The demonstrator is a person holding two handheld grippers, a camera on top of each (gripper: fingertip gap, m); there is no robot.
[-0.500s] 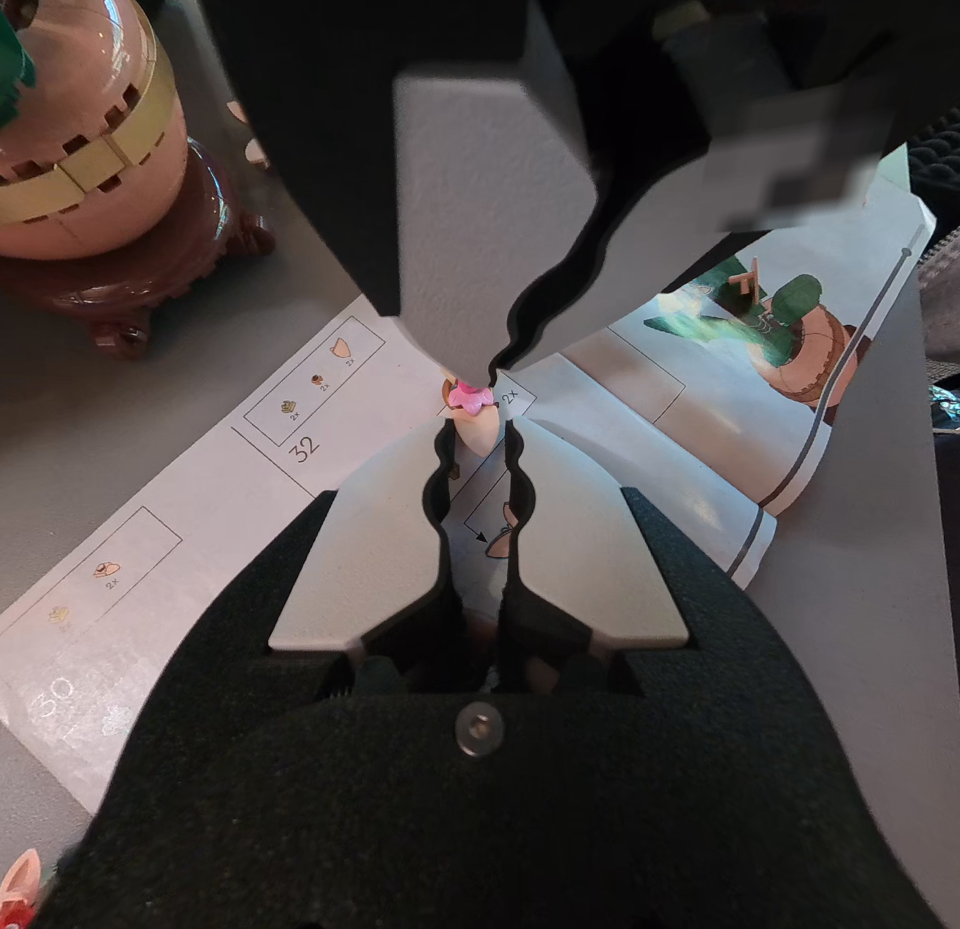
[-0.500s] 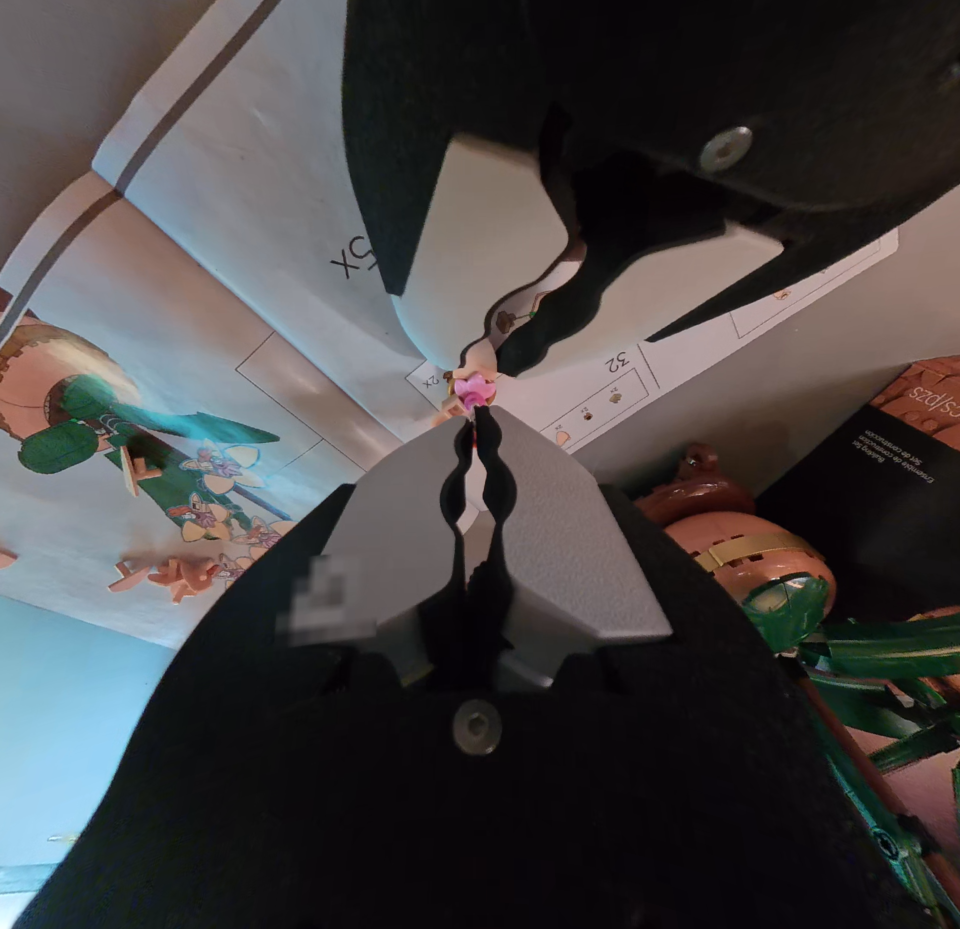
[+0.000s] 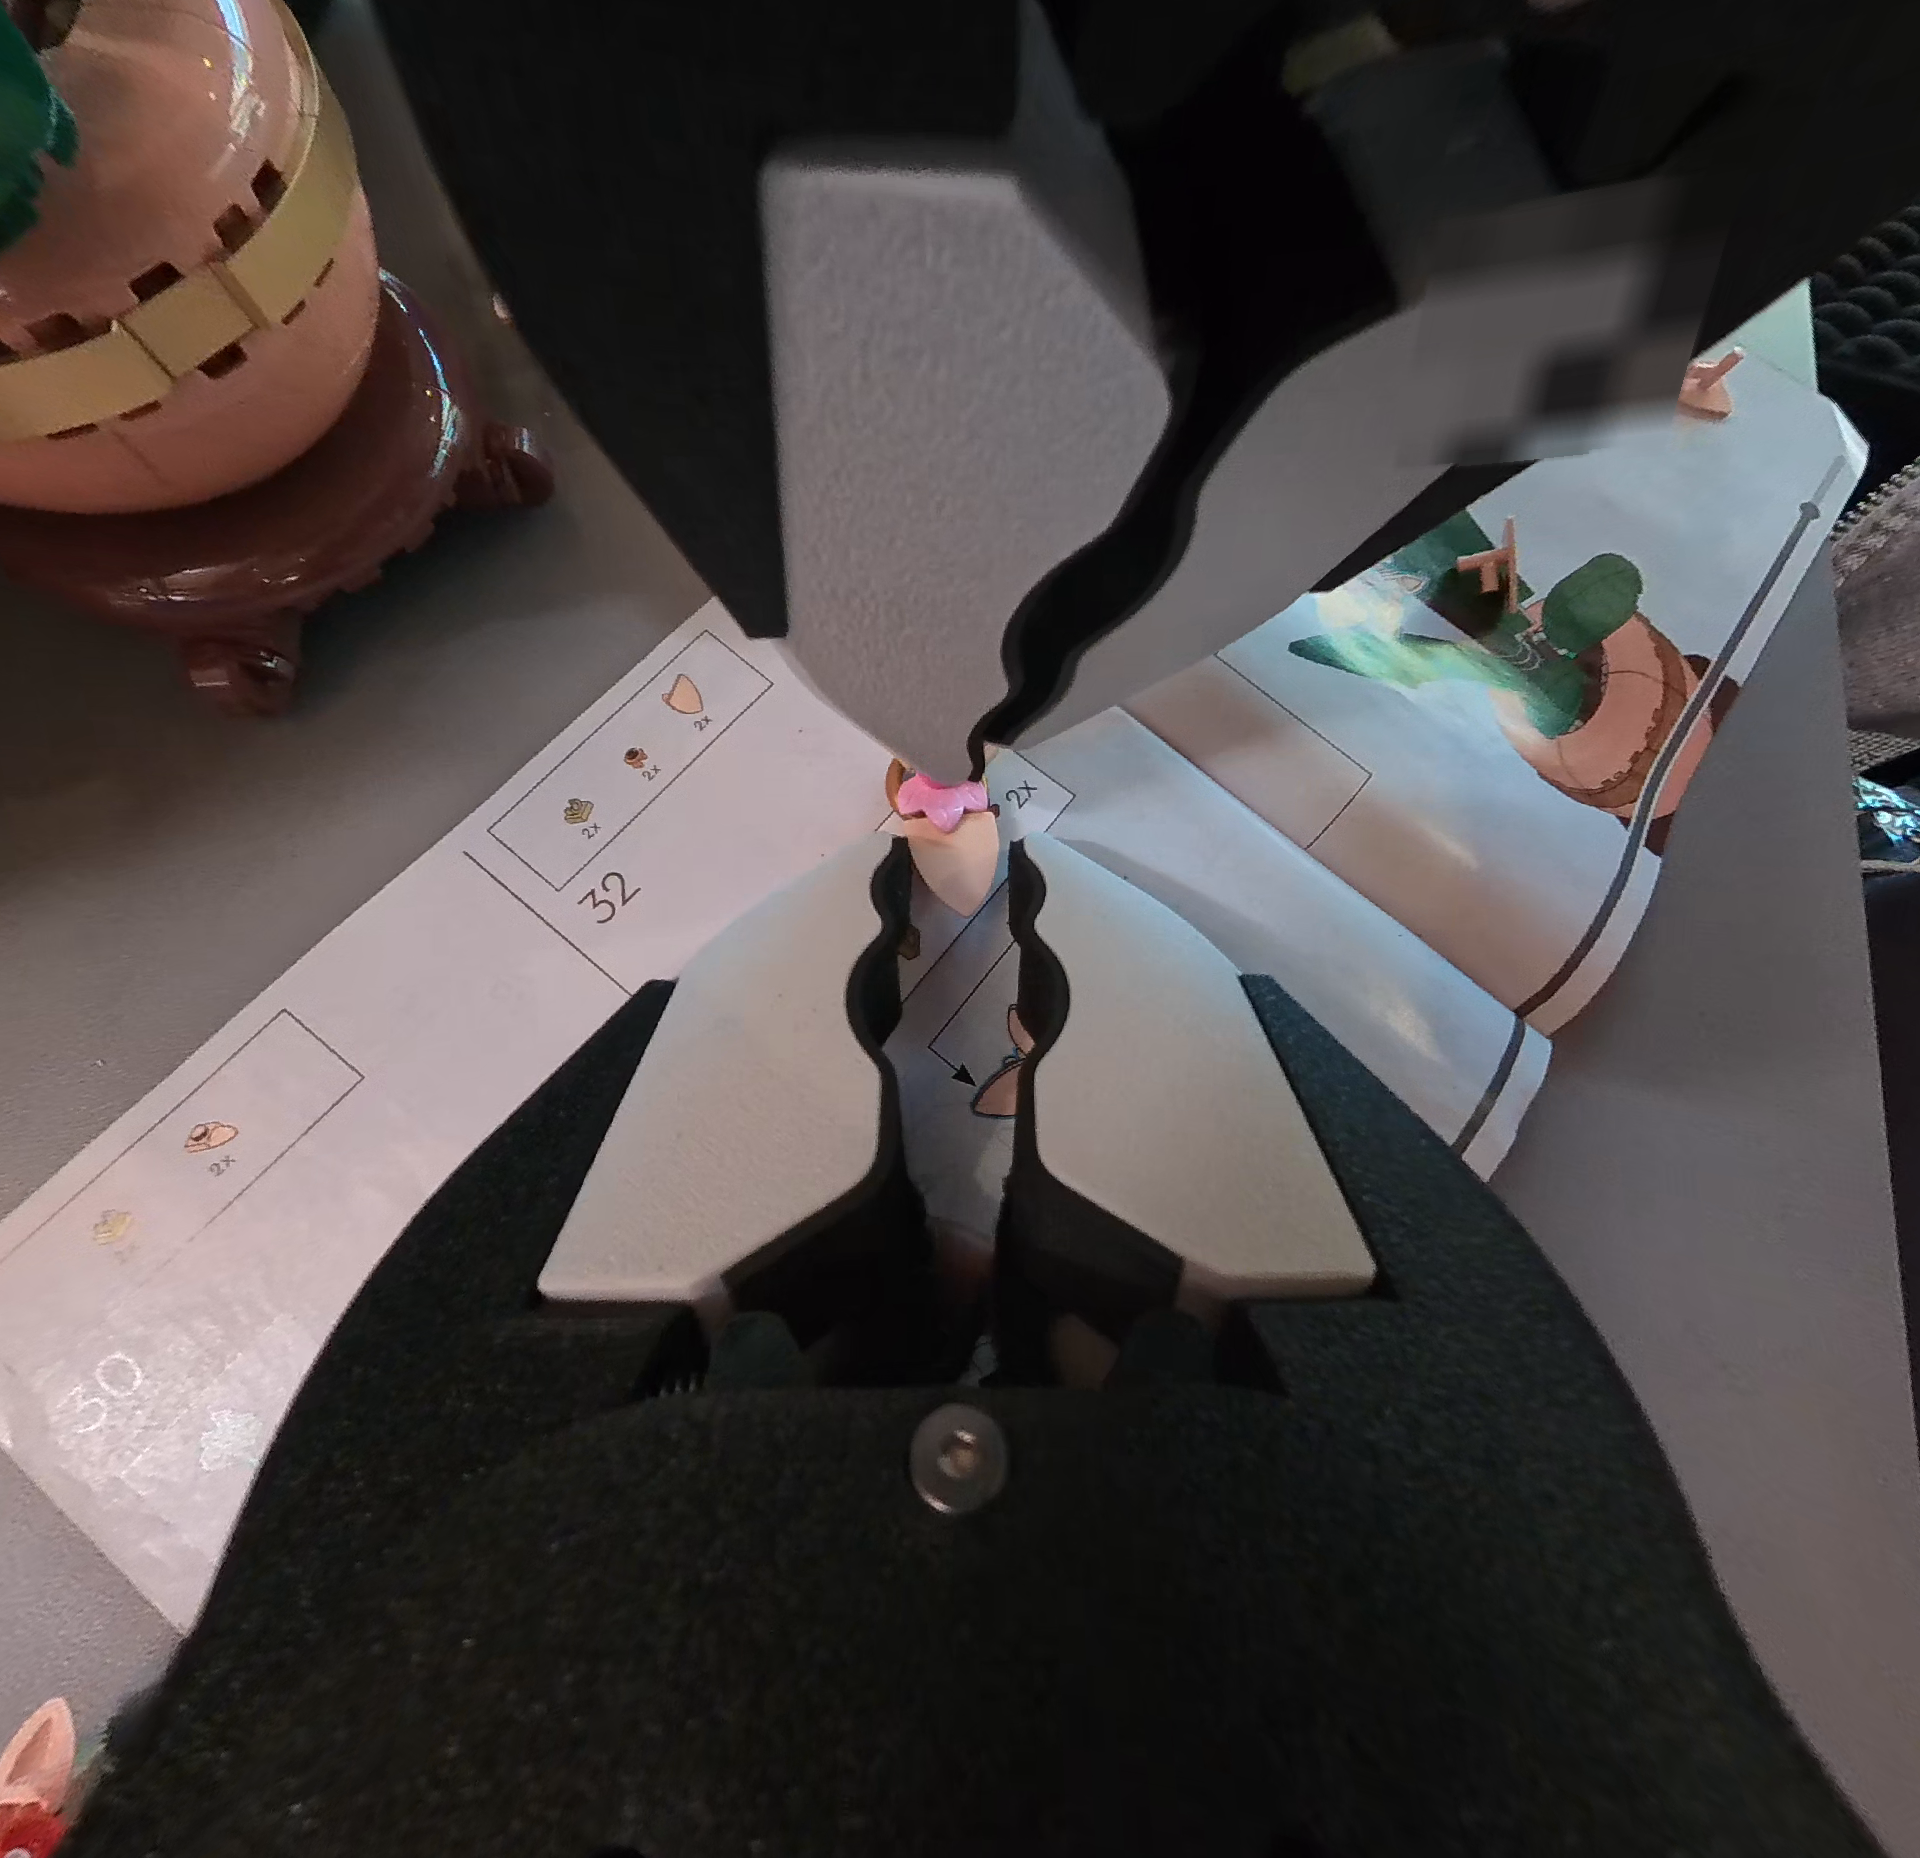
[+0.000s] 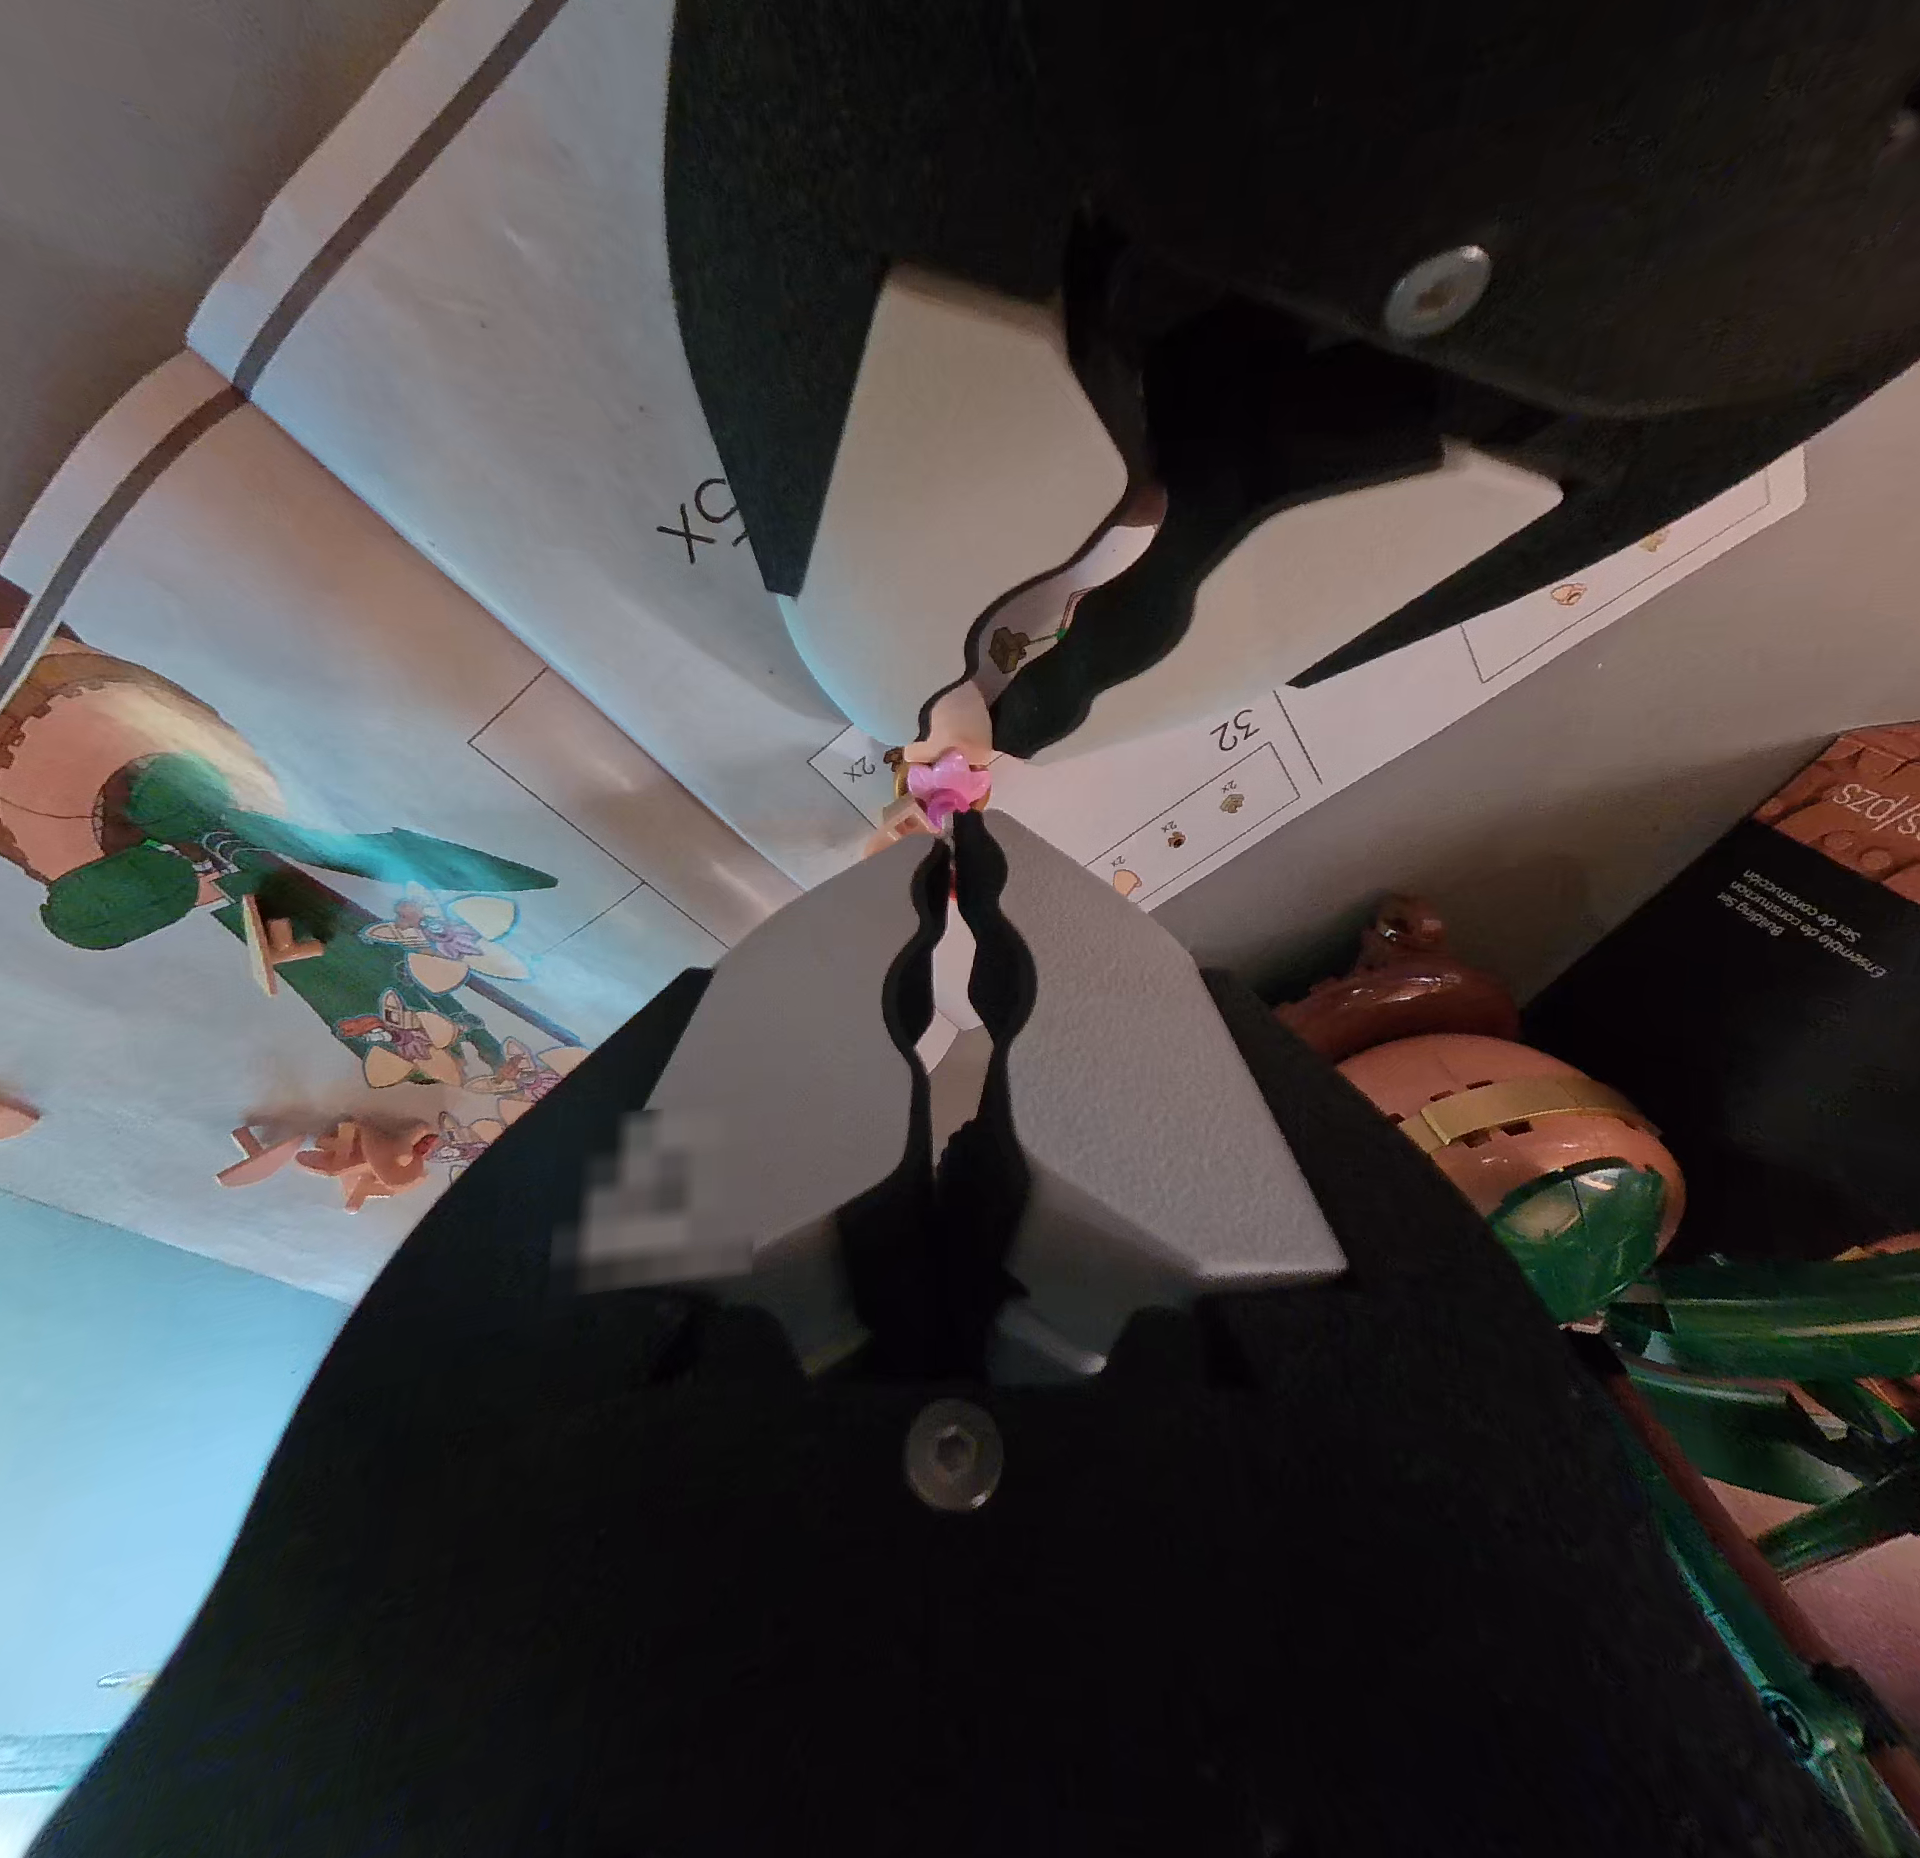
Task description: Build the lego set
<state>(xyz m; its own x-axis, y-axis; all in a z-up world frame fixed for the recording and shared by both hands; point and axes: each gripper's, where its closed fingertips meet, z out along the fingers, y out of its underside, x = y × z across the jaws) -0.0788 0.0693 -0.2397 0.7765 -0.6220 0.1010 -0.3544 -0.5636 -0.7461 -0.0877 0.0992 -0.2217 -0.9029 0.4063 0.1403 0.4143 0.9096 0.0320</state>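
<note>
- Nearest, at centre frame, the left gripper [image 3: 951,858] pinches a cream petal [image 3: 954,871] by its tip
- Touching it, a pink flower piece [image 3: 940,799] is clamped in the right gripper [image 3: 971,764]
- Likely step: joining the two; next needs a straight, aligned push
- Beyond, the instruction booklet [image 3: 436,977], and a pink pot [image 3: 156,354] upper left

Both tongs are grey with black wavy inner edges: left tongs [image 3: 951,858], right tongs [image 4: 951,852]. A pale peach petal [image 3: 954,868] carries a bright pink piece [image 3: 938,800]. The booklet [image 3: 436,987] is white; the desk [image 3: 1704,1289] looks grey, perhaps.
</note>
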